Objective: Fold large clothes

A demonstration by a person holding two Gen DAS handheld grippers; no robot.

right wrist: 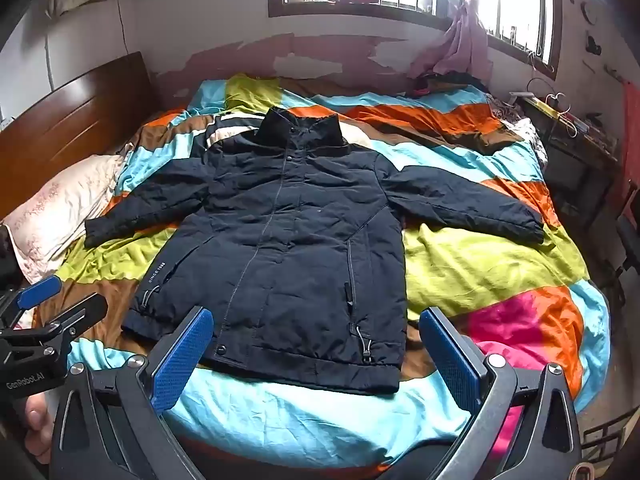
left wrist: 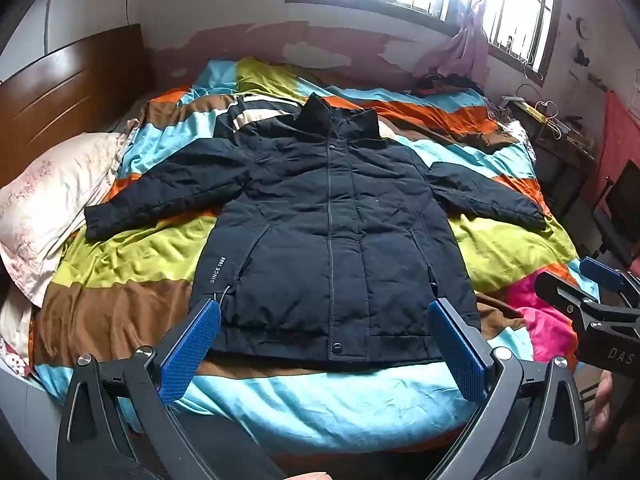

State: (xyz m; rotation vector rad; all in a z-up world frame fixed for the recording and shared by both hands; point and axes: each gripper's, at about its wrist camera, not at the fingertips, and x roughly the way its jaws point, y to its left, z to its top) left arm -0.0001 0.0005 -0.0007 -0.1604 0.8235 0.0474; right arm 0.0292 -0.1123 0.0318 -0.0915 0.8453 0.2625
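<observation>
A: Jacket (left wrist: 332,220) first: where does it sit against the left tool (left wrist: 324,320)?
B: That tool hangs over the near edge of the bed (left wrist: 320,404), tilted down, its blue pads spread wide with nothing between them. In its view the hem shows between the two fingertips, lower down and not touched.
A: And the right tool (right wrist: 316,328)?
B: Likewise released and empty, beside the left one. In its view the hem's right corner lies between the pads.
A: Room to move?
B: A bare band of blue quilt (left wrist: 132,264) runs along the near edge in front of the hem. The jacket lies flat, front up and zipped, collar toward the window wall, sleeves spread out to both sides. Open quilt lies either side of the body. The left cuff ends near the pillow (left wrist: 52,204); the right cuff stops short of the bed's right edge
</observation>
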